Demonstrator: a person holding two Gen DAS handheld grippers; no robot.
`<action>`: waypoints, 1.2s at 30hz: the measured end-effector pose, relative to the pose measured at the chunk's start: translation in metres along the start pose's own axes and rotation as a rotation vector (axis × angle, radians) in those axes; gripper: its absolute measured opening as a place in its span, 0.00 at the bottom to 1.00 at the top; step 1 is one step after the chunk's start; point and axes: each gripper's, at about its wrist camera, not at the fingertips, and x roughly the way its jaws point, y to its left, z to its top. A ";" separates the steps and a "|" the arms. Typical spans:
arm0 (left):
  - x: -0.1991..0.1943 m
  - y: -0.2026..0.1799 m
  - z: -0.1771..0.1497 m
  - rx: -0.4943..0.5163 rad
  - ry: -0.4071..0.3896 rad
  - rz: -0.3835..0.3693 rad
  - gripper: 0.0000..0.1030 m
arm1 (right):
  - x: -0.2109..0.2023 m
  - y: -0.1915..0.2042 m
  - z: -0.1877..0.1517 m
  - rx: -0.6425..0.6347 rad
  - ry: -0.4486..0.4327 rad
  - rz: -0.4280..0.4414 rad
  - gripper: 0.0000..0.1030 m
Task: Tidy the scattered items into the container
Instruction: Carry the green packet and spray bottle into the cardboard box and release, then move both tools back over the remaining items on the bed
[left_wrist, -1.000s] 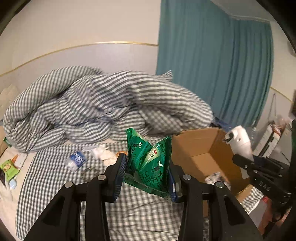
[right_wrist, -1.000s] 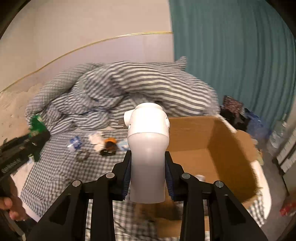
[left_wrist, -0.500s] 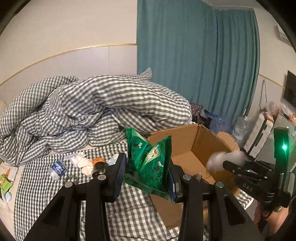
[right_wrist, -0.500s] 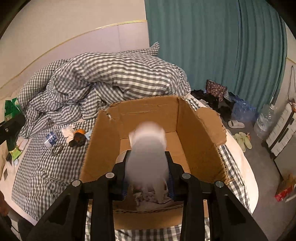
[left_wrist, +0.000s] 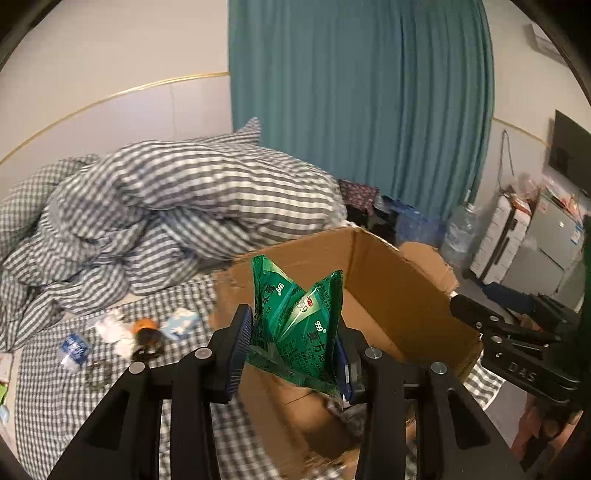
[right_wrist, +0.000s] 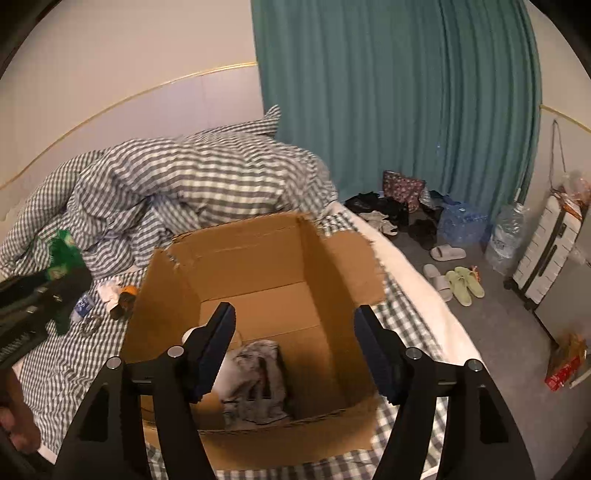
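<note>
A checked bed (right_wrist: 55, 369) with a heaped duvet (right_wrist: 192, 184) stands before a teal curtain (right_wrist: 388, 92), and an open cardboard box (right_wrist: 266, 258) sits on it. My right hand-held gripper (right_wrist: 295, 343) hangs over the box with its jaws just spread wide and nothing between them; a white bottle (right_wrist: 192, 334) and crumpled cloth (right_wrist: 255, 380) lie in the box. My left hand-held gripper (left_wrist: 291, 350) is clamped on a green packet (left_wrist: 295, 325) above the box's near edge, while small items (left_wrist: 122, 332) lie scattered on the bed beside the box.

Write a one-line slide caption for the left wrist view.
Left gripper pinches green sachets above the open cardboard box on a checked bed.
</note>
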 end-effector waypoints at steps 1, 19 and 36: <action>0.004 -0.005 0.001 0.005 0.005 -0.009 0.40 | -0.001 -0.003 0.001 0.002 -0.006 -0.008 0.69; 0.006 -0.017 0.010 0.023 -0.028 0.060 0.96 | -0.014 -0.028 0.003 0.023 -0.014 -0.039 0.72; -0.074 0.127 -0.014 -0.135 -0.100 0.222 1.00 | -0.060 0.098 0.027 -0.033 -0.138 0.051 1.00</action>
